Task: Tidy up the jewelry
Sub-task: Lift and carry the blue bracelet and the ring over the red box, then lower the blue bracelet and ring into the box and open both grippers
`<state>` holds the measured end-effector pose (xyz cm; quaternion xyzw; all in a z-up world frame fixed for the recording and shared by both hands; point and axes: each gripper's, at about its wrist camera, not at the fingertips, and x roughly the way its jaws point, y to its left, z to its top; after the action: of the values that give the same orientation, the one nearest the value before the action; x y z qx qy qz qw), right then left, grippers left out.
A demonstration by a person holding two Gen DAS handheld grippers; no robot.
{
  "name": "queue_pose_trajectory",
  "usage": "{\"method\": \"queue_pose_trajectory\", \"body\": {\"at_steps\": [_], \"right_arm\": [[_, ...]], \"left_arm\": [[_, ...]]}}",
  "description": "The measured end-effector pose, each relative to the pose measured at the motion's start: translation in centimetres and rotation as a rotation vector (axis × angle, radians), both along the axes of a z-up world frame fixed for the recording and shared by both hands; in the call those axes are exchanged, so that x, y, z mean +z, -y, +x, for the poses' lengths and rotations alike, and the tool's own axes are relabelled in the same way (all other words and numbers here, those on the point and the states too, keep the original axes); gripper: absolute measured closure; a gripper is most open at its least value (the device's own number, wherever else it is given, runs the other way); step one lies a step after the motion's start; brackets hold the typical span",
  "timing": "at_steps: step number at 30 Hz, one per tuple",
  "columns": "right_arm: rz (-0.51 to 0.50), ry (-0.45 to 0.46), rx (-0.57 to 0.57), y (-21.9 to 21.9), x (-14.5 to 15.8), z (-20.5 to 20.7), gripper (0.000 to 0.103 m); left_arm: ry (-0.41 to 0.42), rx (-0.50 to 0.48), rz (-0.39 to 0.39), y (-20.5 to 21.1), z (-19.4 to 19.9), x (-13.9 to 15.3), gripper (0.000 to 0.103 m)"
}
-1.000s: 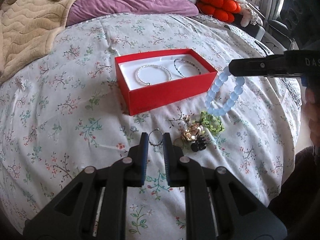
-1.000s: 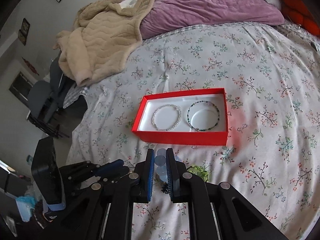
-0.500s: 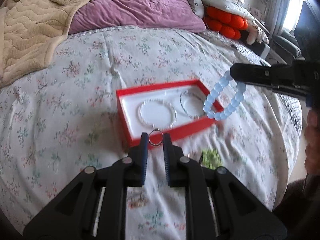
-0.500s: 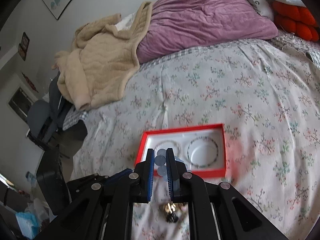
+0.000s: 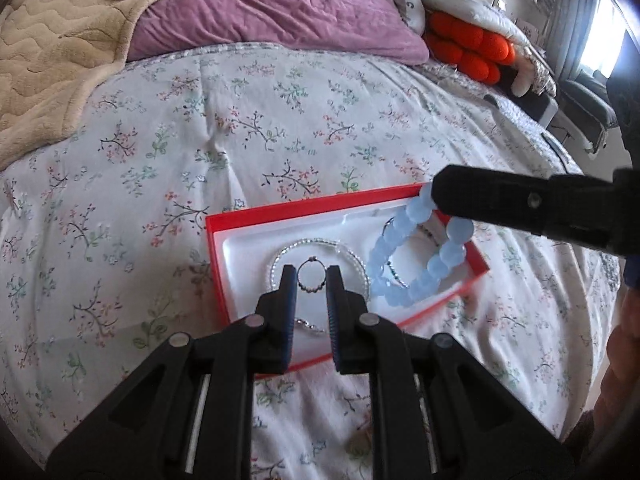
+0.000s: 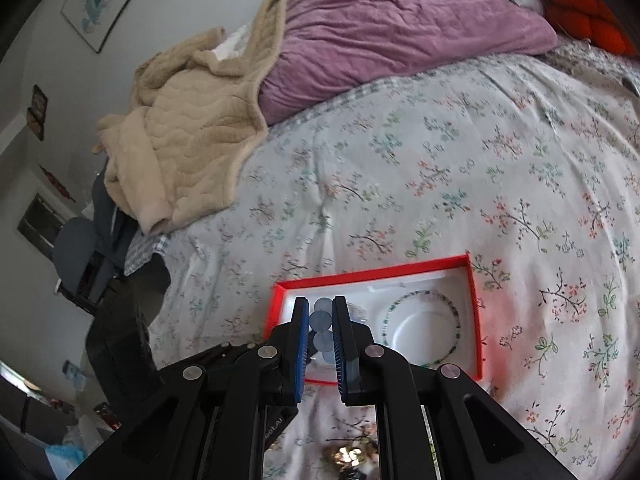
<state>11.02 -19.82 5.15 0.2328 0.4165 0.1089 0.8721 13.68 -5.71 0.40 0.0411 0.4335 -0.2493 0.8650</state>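
**Both hand-held grippers loaded above the red jewelry box**

The left hand-held gripper (image 5: pixel 312 278) is nearly closed. Its two blue-padded fingers clamp a small thin metal ring with dark beads along its lower edge (image 5: pixel 311 276), and the ring stands upright between the fingertips.

The right hand-held gripper (image 6: pixel 320 314) is likewise nearly closed. It grips a bracelet of pale blue translucent round beads (image 5: pixel 416 252). In the left wrist view the bracelet hangs as a loop from the black fingertips over the right half of the box. In the right wrist view several of its beads (image 6: pixel 322 320) sit stacked between the pads.

The shallow rectangular red cardboard box with a white moulded insert (image 5: pixel 256 224) lies on the bed, on a white quilt printed with small floral sprigs (image 5: pixel 240 120). Two bracelets lie in the insert: a clear-beaded one (image 5: pixel 320 245) on the left and a green-and-dark beaded one (image 6: pixel 456 320) on the right.

A blurred cluster of gold-coloured jewelry (image 6: pixel 348 456) lies on the quilt just in front of the box. A purple duvet (image 5: pixel 272 4) and a beige quilted blanket (image 5: pixel 52 48) lie at the far end of the bed.
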Motion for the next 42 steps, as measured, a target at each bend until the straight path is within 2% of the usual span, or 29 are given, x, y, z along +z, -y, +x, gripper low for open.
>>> {"method": "queue_pose_trajectory", "body": {"at_steps": [5, 17, 27, 30, 34, 39, 40, 41, 42], "right_arm": [[-0.026, -0.03, -0.024, 1.1, -1.3, 0.6, 0.091], [-0.148, -0.097, -0.08, 2.9, -3.9, 1.8, 0.091], [-0.148, -0.122, -0.094, 3.5, -4.8, 2.1, 0.091], [-0.13, -0.12, -0.095, 3.8, -4.6, 2.0, 0.085], [-0.141, -0.114, -0.089, 3.7, -3.8, 1.8, 0.083], [-0.146, -0.099, -0.074, 3.4, -2.7, 0.9, 0.073], [-0.149, -0.094, -0.072, 3.3, -2.4, 0.7, 0.064], [-0.151, -0.088, -0.073, 3.3, -2.1, 0.4, 0.049], [-0.153, -0.074, -0.077, 3.3, -1.7, 0.0, 0.043]], "left_arm": [[-0.003, -0.002, 0.032, 0.6, 0.5, -0.7, 0.087], [0.008, 0.007, 0.045, 1.0, 1.0, -0.9, 0.087], [0.004, 0.008, 0.044, 1.0, 1.1, -0.9, 0.087], [0.001, 0.008, 0.047, 1.0, 1.1, -0.9, 0.086], [0.0, 0.001, 0.05, 1.0, 0.8, -0.6, 0.08], [0.023, -0.005, 0.041, 0.7, -0.3, 0.8, 0.061], [0.028, -0.003, 0.039, 0.5, -0.6, 1.1, 0.059], [0.03, 0.001, 0.039, 0.4, -0.8, 1.4, 0.052], [0.033, 0.007, 0.04, 0.2, -1.0, 1.6, 0.047]]}}
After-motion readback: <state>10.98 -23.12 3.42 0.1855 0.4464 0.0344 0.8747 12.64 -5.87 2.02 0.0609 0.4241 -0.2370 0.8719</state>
